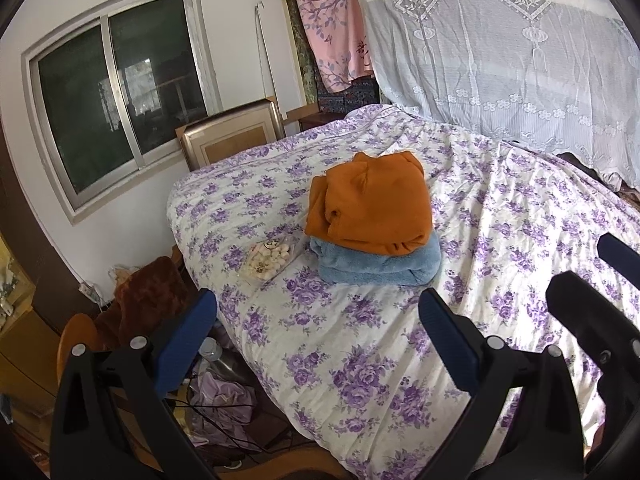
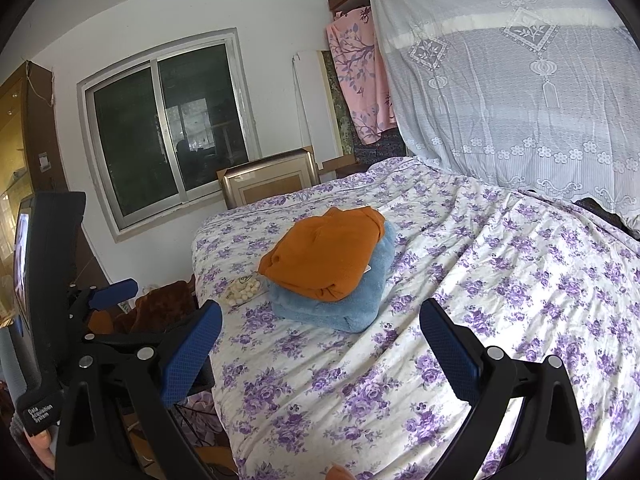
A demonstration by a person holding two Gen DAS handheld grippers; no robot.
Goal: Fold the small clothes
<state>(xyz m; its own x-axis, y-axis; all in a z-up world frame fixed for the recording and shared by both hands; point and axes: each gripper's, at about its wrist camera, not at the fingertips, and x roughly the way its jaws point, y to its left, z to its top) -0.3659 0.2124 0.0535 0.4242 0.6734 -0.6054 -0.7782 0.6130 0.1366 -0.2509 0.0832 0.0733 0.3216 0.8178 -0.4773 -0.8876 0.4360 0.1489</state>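
A folded orange garment (image 1: 372,204) (image 2: 324,256) lies on top of a folded light-blue fleece garment (image 1: 380,266) (image 2: 336,312), stacked mid-bed on the purple-flowered quilt (image 1: 360,360) (image 2: 500,280). My left gripper (image 1: 318,340) hovers open above the quilt, short of the stack and holding nothing. My right gripper (image 2: 320,352) is also open and holds nothing, at a similar distance from the stack. In the left wrist view, one blue fingertip (image 1: 616,248) of the right gripper shows at the right edge. In the right wrist view, one blue pad (image 2: 114,292) of the left gripper shows at the far left.
A clear bag of small white balls (image 1: 270,260) (image 2: 242,292) lies on the quilt left of the stack. A lace curtain (image 1: 520,60) hangs over the bed's far right. Left of the bed, the floor holds brown plush fabric (image 1: 148,300), lilac cloth (image 1: 224,400) and cables. A framed panel (image 1: 232,136) leans under the window.
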